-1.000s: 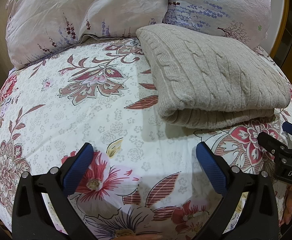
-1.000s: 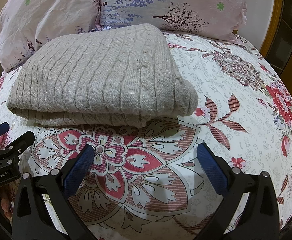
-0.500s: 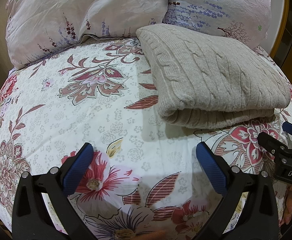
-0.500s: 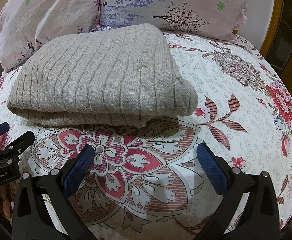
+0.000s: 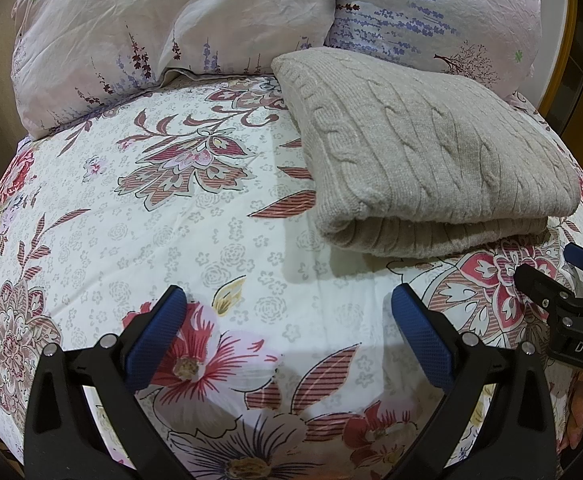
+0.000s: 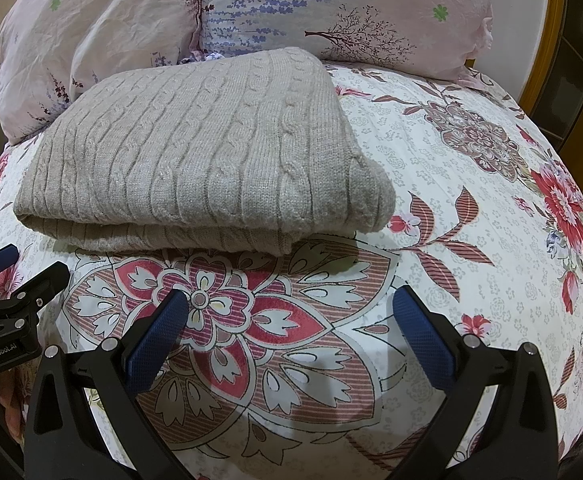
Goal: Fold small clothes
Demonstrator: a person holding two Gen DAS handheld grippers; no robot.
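Observation:
A beige cable-knit sweater [image 5: 423,152] lies folded into a thick rectangle on the floral bedsheet [image 5: 171,208], its folded edge facing me. It also shows in the right wrist view [image 6: 199,152]. My left gripper [image 5: 287,320] is open and empty, hovering over the sheet in front and left of the sweater. My right gripper [image 6: 291,320] is open and empty, over the sheet just in front of the sweater's right half. Each gripper shows at the edge of the other's view, the right one [image 5: 563,292] and the left one [image 6: 15,280].
Two floral pillows [image 5: 179,28] [image 5: 443,16] stand behind the sweater at the head of the bed. A yellow wooden frame [image 6: 551,48] rises at the right. The bedsheet [image 6: 491,208] spreads to the right of the sweater.

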